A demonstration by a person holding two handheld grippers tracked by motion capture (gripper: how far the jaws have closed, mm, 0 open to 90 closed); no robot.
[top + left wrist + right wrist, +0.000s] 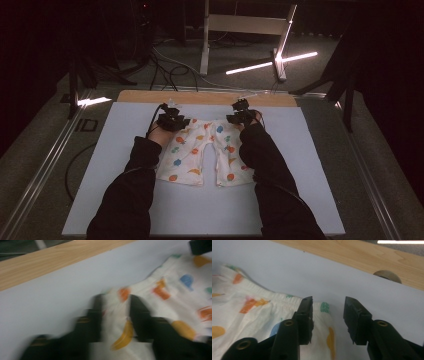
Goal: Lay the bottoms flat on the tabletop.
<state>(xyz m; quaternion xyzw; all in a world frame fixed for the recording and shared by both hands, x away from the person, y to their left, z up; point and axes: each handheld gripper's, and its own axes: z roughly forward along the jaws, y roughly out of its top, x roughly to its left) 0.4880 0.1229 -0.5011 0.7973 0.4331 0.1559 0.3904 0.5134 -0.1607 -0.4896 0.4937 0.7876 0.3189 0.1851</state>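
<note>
A person's two dark sleeves (125, 200) come in from the near edge of the tabletop (300, 150), one to each side of a small pair of white shorts (200, 152) printed with coloured fruit. The shorts lie flat on the pale sheet (125, 130), their two legs toward the person and the waistband at the far end, where both tongs sit.

The left tongs (172, 120) are at the waistband's left corner. In the left gripper view the picture is blurred, but the jaws seem to stand apart with a fold of the printed cloth (117, 322) between them, not pinched.

The right tongs (328, 307) are at the waistband's right corner, jaws plainly apart. The elastic edge (287, 298) runs off from beside one jaw, and the corner of the cloth lies in the gap, free of the other jaw.

Beyond both tongs is bare sheet, then a wooden strip (205, 97).
</note>
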